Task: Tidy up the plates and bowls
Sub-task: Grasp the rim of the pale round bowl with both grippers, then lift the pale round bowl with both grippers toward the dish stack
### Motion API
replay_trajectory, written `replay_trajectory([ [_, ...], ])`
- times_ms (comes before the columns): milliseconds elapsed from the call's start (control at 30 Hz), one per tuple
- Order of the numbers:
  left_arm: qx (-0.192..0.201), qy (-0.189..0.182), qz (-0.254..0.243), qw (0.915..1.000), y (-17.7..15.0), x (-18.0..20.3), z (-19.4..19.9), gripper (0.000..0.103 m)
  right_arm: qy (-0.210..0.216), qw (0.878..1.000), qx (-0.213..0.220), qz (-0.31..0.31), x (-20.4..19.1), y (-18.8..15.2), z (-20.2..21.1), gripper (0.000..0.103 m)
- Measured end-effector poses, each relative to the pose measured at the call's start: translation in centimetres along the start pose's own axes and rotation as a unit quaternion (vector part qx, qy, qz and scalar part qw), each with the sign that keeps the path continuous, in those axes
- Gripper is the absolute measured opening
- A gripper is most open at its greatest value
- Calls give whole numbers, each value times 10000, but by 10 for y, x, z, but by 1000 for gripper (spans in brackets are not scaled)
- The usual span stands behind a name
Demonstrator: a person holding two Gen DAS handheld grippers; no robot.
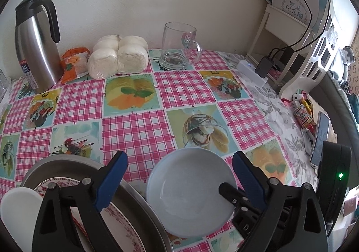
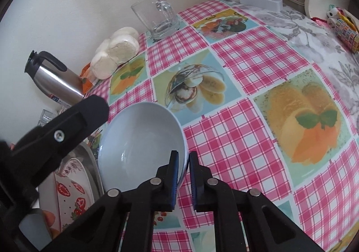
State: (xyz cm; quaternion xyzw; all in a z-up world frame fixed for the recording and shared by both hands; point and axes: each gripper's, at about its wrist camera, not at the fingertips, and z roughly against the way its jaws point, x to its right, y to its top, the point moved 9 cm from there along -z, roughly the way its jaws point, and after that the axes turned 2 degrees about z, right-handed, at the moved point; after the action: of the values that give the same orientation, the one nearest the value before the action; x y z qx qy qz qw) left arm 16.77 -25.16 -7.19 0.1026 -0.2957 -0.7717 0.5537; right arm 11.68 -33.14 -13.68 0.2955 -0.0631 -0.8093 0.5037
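- The pale blue bowl [image 2: 141, 139], plain, glossy and empty, sits near the worktop's [image 2: 235, 139] front edge, beside a steel tray [image 1: 134, 202] holding floral plates [image 1: 121, 225].
- Right claw [image 2: 184, 162] is clenched on the bowl's rim; left claw [image 1: 179, 162] is released, straddling the bowl.
- Only the right wrist view shows a strawberry-patterned plate [image 2: 71, 195].
- The steel carafe's [image 1: 36, 45] label reads "24".

Flask [image 1: 36, 45] far left by wall, snack pack [image 1: 74, 65] & wrapped buns [image 1: 117, 58] beside it. Glass mug [image 1: 179, 46] w/ handle right. Charger [image 1: 264, 65] on strip [image 1: 252, 73]. Phone [image 1: 320, 137] at right edge.
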Motion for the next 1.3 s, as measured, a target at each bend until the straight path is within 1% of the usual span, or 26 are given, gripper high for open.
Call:
replay_trajectory([
  [133, -62, -3, -72, 10000, -3, 3, -2, 94, -85, 9999, 54, -64, 9, 3, 4, 6],
  [167, -82, -8, -102, 9999, -4, 4, -2, 92, -98, 9999, 62, -76, 11, 4, 5, 6],
  [200, -121, -8, -128, 9998, -5, 5, -3, 86, -92, 9999, 66, -103, 13, 5, 5, 6],
  [233, -169, -1, -139, 9998, -7, 5, -4, 82, -74, 9999, 66, -140, 15, 5, 5, 6],
  [367, -351, 32, -86, 9993, -13, 3, -11, 80, -32, 9994, 74, -342, 28, 7, 7, 6],
  [433, -445, 18, -98, 9990, -17, 4, -14, 68, -21, 9990, 78, -432, 33, 7, 8, 6],
  [533, -601, -82, -87, 9981, -23, 7, -18, 56, -24, 9988, 30, -496, 36, 6, 6, 6],
  [567, -650, -125, -78, 9978, -25, 9, -20, 54, -20, 9987, 9, -516, 36, 5, 5, 6],
  [633, -731, -193, -78, 9971, -30, 12, -24, 45, -15, 9985, -18, -539, 37, 4, 4, 6],
  [767, -871, -211, -82, 9959, -37, 14, -31, 36, -43, 9986, -49, -521, 38, 2, 3, 6],
  [933, -955, -156, 5, 9953, -43, 9, -38, 25, -91, 9990, -41, -444, 38, 2, 2, 6],
  [1033, -998, -140, 35, 9949, -46, 6, -41, 21, -107, 9991, -38, -414, 37, 2, 2, 6],
  [1200, -1030, -187, 86, 9945, -46, 3, -42, 20, -94, 9990, -90, -430, 36, 1, 1, 6],
  [1300, -1032, -135, 12, 9946, -47, 4, -42, 19, -84, 9989, -95, -446, 36, 0, 0, 6],
])
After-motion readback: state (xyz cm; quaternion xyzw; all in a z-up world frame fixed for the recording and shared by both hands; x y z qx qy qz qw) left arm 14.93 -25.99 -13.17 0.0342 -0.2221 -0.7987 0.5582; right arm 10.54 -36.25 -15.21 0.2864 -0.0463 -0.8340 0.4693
